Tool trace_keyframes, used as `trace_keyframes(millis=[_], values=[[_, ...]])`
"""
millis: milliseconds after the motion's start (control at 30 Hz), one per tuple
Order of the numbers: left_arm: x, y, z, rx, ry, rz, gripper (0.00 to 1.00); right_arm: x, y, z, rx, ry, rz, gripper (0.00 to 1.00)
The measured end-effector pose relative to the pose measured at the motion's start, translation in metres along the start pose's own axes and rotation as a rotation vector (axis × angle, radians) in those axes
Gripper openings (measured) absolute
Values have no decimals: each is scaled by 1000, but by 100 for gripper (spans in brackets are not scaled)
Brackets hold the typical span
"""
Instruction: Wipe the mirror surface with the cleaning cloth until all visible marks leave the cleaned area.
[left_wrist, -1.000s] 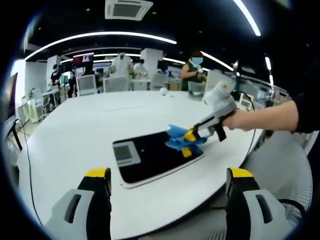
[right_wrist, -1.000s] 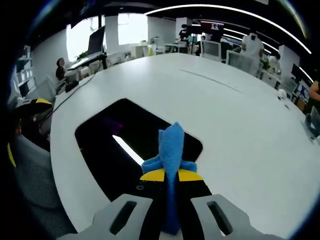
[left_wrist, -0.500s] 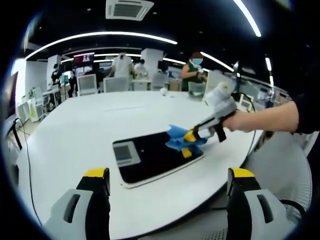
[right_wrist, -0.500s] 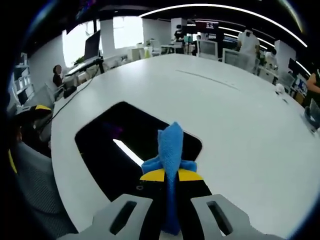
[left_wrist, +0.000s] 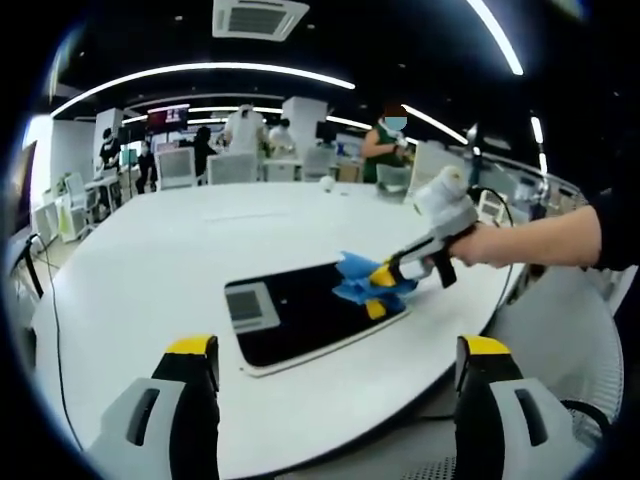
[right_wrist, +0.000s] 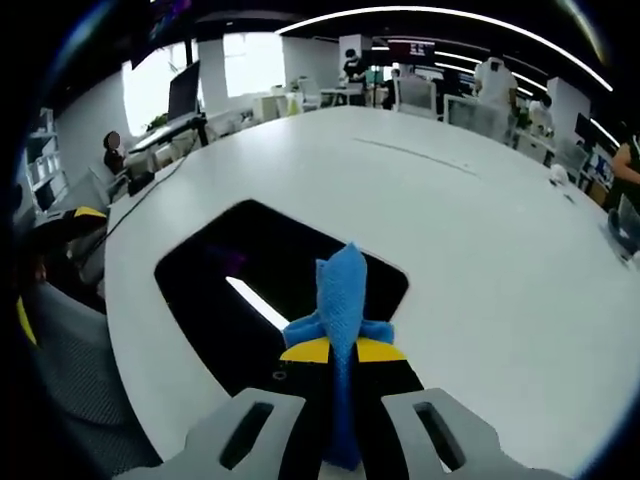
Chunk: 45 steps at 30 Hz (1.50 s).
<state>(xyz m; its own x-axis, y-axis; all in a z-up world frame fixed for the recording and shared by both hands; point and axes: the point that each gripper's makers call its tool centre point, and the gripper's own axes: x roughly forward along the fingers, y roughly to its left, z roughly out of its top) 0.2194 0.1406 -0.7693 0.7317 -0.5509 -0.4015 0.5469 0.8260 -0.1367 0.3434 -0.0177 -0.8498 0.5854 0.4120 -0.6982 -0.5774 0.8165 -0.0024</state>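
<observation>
Dark rectangular mirror (left_wrist: 305, 312) with a pale frame lies flat on the round white table (left_wrist: 130, 270), near its edge. Blue cleaning cloth (right_wrist: 343, 300) is pinched between the right gripper (right_wrist: 343, 352) jaws, folded end sticking forward so it can drag over the glass; cloth sits at the mirror's right-hand corner. Left gripper (left_wrist: 337, 352) hangs back off the table, jaws spread, nothing between them, probably just keeping the workspace framed. Left gripper view gives the whole mirror with a reflected ceiling vent; right gripper view gives a bright light streak on the glass. Marks too small to tell.
</observation>
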Motion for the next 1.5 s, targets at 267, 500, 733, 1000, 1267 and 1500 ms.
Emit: trace_keyframes(millis=[267,500,733,1000,1267,1500], values=[[1,0,0,0,4,-2,99,-5,4,-4,6,4,6,1],[1,-1,0,-3,6,-10,99,-8,9,-8,4,9,13,2],[2,-1,-1,-5,8,-11,99,-15,17,-15,13,15,22,2],[3,-1,-1,-4,10,-14,99,-18,21,-18,27,9,31,2],[3,0,-1,-10,8,-12,99,-19,21,-19,44,7,40,2],[3,0,-3,-11,16,-13,98,-20,23,-20,31,4,44,2]])
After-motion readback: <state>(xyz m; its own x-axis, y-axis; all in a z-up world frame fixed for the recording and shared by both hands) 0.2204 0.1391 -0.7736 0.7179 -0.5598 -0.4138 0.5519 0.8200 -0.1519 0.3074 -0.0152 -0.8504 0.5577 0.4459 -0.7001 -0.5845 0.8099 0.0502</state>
